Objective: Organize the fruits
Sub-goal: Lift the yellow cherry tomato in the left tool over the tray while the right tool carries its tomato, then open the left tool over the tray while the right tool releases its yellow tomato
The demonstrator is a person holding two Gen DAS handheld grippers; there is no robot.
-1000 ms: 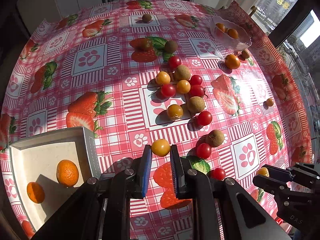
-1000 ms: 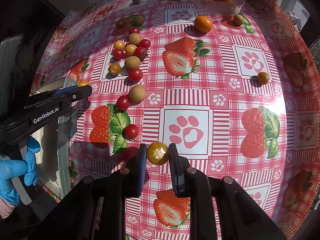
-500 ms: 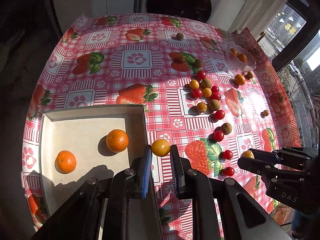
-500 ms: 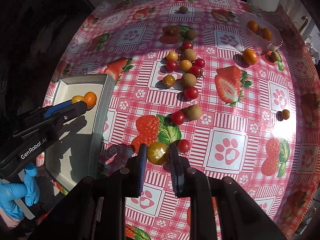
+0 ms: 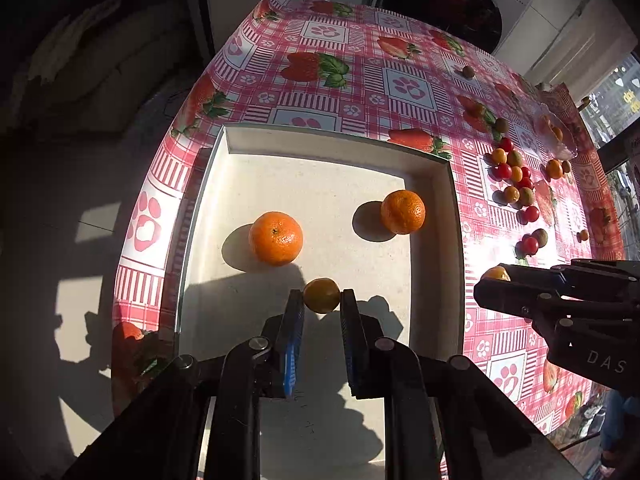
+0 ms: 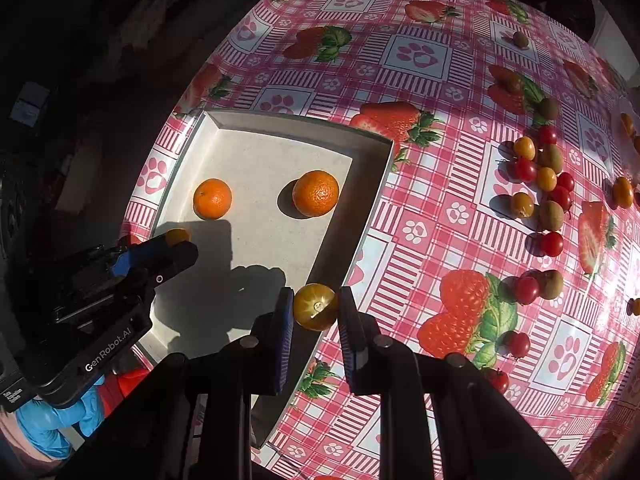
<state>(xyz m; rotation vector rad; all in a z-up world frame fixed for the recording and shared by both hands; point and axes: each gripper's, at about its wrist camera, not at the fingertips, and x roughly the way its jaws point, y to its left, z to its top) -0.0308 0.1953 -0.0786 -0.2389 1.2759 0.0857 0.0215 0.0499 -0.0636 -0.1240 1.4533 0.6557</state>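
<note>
Delivery step: left gripper (image 5: 321, 299) clamps a yellow tomato (image 5: 321, 295) over the tray (image 5: 436, 240), two oranges (image 5: 275, 237) beyond its tips. Right gripper (image 6: 314, 308) grips another tomato (image 6: 315, 306) above tray's near-right rim. Next, likely: lower w/ care, release inside, away from oranges.

hard low sunlight, long shadows, fisheye warp

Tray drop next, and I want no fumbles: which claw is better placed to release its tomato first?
Left. The left claw holds its yellow tomato over the tray floor, while the right claw and its tomato are only at the tray's near rim.
</note>
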